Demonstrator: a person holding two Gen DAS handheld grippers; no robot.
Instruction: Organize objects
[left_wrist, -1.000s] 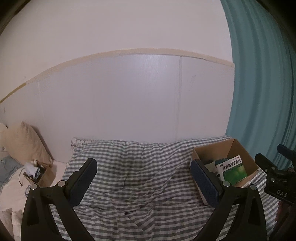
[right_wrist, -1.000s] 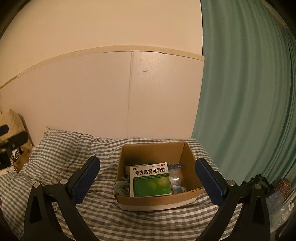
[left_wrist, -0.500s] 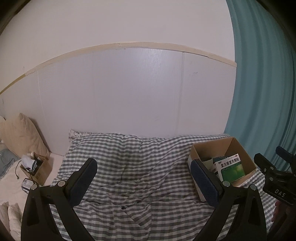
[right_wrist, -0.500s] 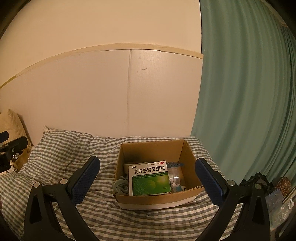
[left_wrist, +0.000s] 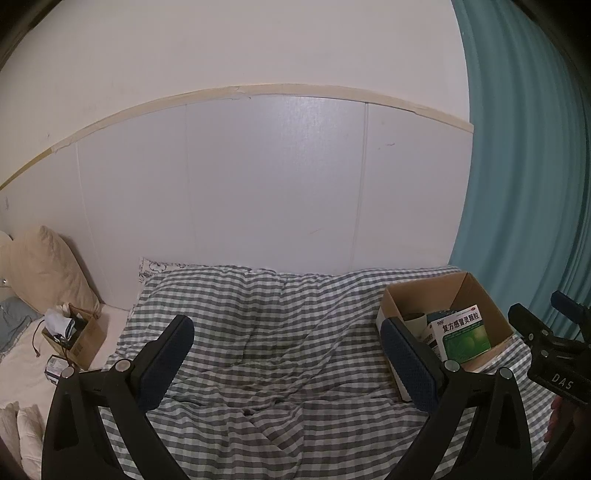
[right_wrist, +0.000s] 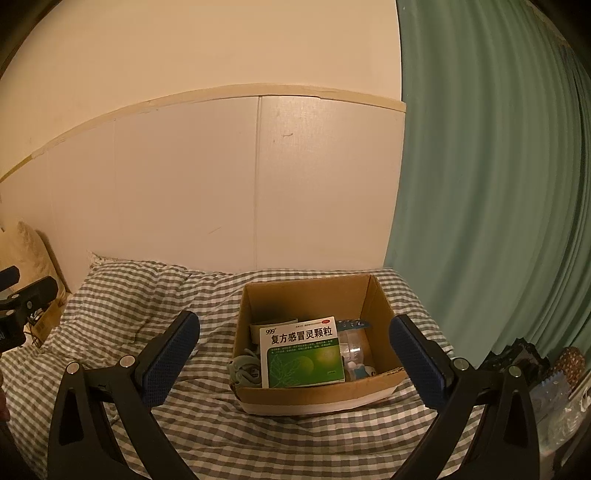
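On the checked duvet (right_wrist: 155, 302) of the bed, close to the green curtain (right_wrist: 491, 206), sat an open cardboard box (right_wrist: 314, 397), and everything worth naming lay in or around it. Leaning upright against the box's near wall stood a green-and-white medicine carton (right_wrist: 301, 352) with "999" printed at its corner. It looked light and stiff, a thin card shell that would dent under a hard squeeze, so I judged the best hold would be across its narrow thickness at the top edge, which stood free above the other contents. To the carton's left lay a soft grey-green bundle (right_wrist: 242, 369), cloth or cord, I could not tell which; behind the carton showed a pale rolled band (right_wrist: 273, 325). To its right sat something clear and plastic (right_wrist: 351, 345), probably slippery and easily crushed, with a small blue-and-white item (right_wrist: 360, 367) below it, too small to identify.

Facing the box, the right tongs (right_wrist: 295, 360) hung spread wide and empty, their blue pads either side of it and well short of touching. The left tongs (left_wrist: 288, 363) were likewise released and carrying nothing, pointed at bare duvet to the left of the box, whose near corner sat just behind their right pad. Far to the left of the box, by a beige pillow (left_wrist: 48, 269), a smaller cardboard box (left_wrist: 75, 338) held white crumpled material and dark items.
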